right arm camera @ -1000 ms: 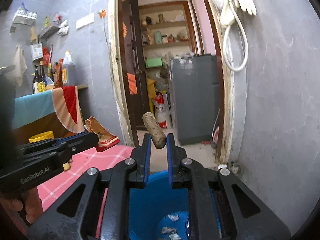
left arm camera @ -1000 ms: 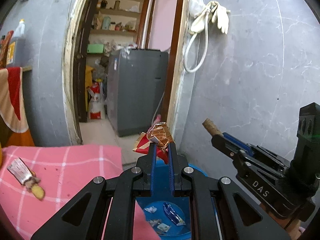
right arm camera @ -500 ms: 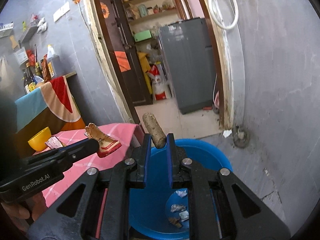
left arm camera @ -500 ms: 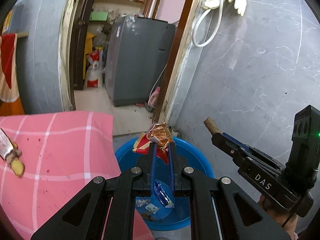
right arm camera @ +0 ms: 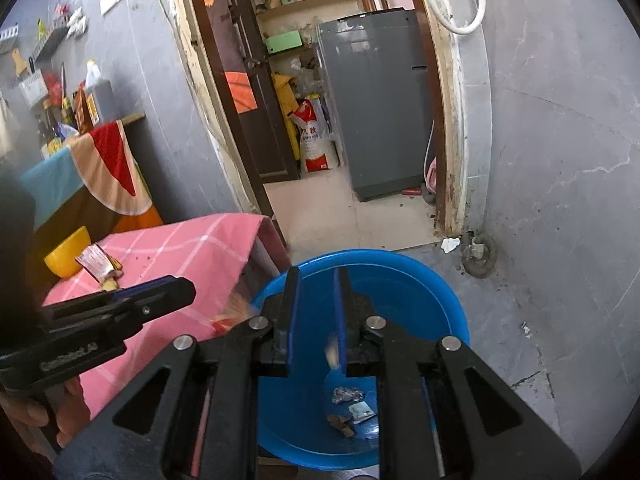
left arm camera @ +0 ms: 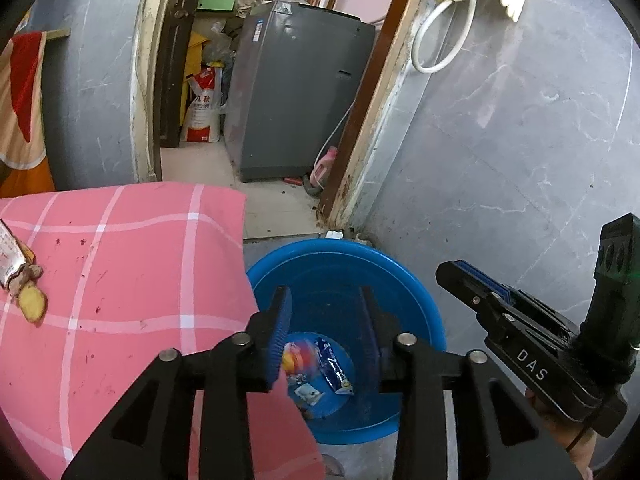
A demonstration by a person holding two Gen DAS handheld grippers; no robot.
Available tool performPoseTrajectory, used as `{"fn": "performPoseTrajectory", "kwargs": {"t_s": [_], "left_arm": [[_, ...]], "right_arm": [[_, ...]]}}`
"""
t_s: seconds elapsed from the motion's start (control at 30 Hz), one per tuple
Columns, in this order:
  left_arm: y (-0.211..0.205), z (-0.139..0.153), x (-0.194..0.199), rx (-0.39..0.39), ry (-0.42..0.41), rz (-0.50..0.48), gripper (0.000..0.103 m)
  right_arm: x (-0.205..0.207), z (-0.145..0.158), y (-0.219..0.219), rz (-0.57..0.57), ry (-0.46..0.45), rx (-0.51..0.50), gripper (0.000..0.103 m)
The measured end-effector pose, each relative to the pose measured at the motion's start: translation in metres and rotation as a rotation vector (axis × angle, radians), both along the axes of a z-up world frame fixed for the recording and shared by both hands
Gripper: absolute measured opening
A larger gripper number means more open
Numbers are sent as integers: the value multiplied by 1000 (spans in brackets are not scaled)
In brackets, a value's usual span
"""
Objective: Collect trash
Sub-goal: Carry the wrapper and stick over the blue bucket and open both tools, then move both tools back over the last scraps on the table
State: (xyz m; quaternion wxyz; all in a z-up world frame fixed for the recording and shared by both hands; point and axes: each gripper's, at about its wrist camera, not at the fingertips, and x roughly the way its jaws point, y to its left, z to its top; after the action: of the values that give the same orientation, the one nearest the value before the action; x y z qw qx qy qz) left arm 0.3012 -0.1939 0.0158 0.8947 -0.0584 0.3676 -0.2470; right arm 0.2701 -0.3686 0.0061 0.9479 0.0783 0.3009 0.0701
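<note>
The step in hand looks like the drop into the blue basin [left arm camera: 344, 242], which sits on the floor just beside the corner of the bench [left arm camera: 120, 260] with its pink checked cloth. The left hand-held gripper [left arm camera: 323, 294] hangs over the basin with its jaws spread, and they have just been opening. Nothing is between them, and a crumpled wrapper [left arm camera: 298, 360] shows as a red and yellow blur below, apart from the pads and over the basin floor. The right hand-held gripper [right arm camera: 318, 272] is also over the basin; its jaws stand a narrow gap apart and pinch nothing.

To do this well, I would keep both sets of jaws over the middle of the basin, not its near rim, until the pieces have landed; the bench corner is close, and a light wrapper could drift onto the cloth or the floor. A packet [left arm camera: 12, 256] and a ginger slice [left arm camera: 32, 304] lie on the bench's far left, well apart from the basin, and seem to be what is left to fetch.

A pale blur [right arm camera: 332, 354] beside the right-hand pad may be a falling scrap, though I cannot tell what it is. The basin's near side is hidden behind the gripper bodies, so only a blue sachet [left arm camera: 334, 364] and a few small bits can be made out. The packet is cut off at the edge.
</note>
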Motion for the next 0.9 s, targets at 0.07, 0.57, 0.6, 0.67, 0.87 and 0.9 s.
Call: {"fn": "performPoseTrajectory", "kwargs": {"t_s": [0.07,0.57,0.6,0.67,0.87,0.9], "left_arm": [[4,1,0,4,-7,8,30],[46,18,-21,27,-184,153,86],[52,20,-23,24,-206,176,91],[63,22,-26,19,-240,216,97],[99,28,-35,-4,-285,312,99],[104,29,-37,-7,-292,326,100]], "right_arm": [[0,0,0,-3,-2,-1,26],[-8,22,14,-39,-139,-12,93],[-9,24,17,-39,-153,-14,96],[-10,27,23,-39,-172,-21,99],[-17,38,38,-42,-266,-25,103],[-19,41,42,-41,-290,-24,103]]}}
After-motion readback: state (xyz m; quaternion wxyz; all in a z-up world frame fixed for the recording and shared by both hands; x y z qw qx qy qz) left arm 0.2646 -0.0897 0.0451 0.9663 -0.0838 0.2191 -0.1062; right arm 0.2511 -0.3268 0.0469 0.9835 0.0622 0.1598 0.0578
